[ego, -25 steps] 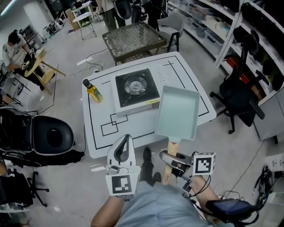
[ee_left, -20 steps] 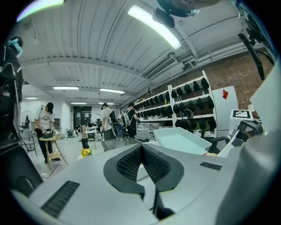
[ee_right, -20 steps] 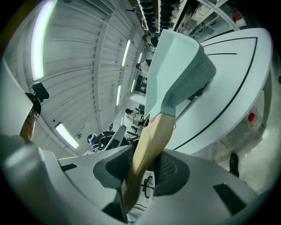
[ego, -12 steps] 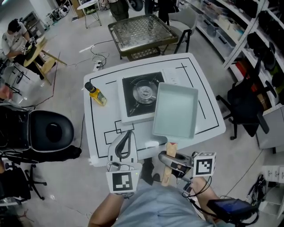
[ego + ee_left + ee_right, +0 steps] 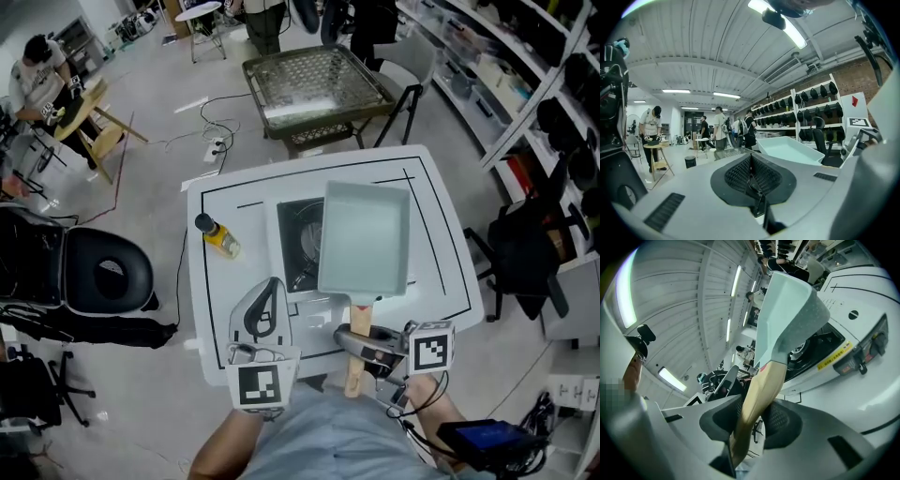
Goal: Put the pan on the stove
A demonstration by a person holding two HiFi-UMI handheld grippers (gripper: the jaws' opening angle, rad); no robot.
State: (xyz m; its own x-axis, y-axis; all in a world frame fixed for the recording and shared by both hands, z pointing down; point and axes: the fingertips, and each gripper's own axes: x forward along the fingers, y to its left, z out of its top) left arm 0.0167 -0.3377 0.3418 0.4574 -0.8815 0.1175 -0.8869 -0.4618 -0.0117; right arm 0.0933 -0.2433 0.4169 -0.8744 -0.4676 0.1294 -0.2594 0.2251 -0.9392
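Note:
A pale green rectangular pan (image 5: 364,239) hangs above the white table (image 5: 441,272) and covers the right part of the portable gas stove (image 5: 298,246). My right gripper (image 5: 362,341) is shut on its wooden handle (image 5: 359,323), near the table's front edge. In the right gripper view the handle (image 5: 759,390) runs up between the pads of the gripper (image 5: 754,420) to the tilted pan (image 5: 787,310), with the stove (image 5: 820,345) beneath it. My left gripper (image 5: 265,298) is held shut and empty left of the handle. In the left gripper view its jaws (image 5: 751,176) meet, and the pan (image 5: 787,150) shows to the right.
A yellow bottle (image 5: 221,238) lies on the table left of the stove. Behind the table stands a wire-mesh cart (image 5: 314,84). A black office chair (image 5: 525,248) is at the right, a round black seat (image 5: 108,279) at the left, shelves along the right wall.
The pan has moved left from beside the stove to over its right part. The table and stove have come closer beneath both grippers, whose grip is unchanged.

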